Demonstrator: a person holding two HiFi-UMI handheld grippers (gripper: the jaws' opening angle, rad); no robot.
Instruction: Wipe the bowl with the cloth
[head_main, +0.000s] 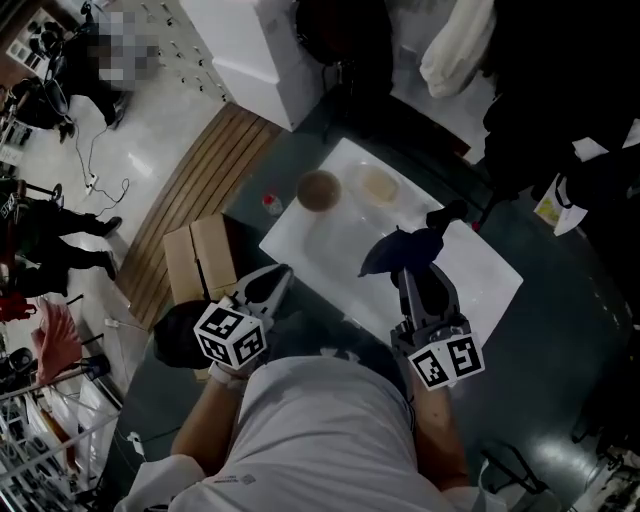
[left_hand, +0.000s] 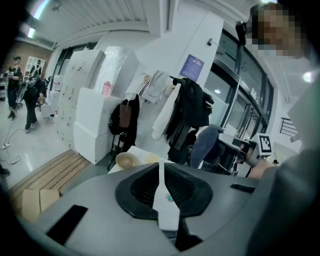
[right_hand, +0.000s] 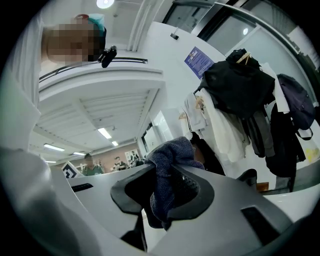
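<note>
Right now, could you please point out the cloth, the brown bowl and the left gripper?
cloth (head_main: 405, 250): head view, middle of the bunch.
brown bowl (head_main: 319, 190): head view, inside centre.
left gripper (head_main: 281, 272): head view, tips of shut fingers.

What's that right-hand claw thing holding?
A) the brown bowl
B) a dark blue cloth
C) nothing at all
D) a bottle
B: the right gripper has its jaws pinched on a dark blue cloth, while the bowl sits apart from it on the white surface.
</note>
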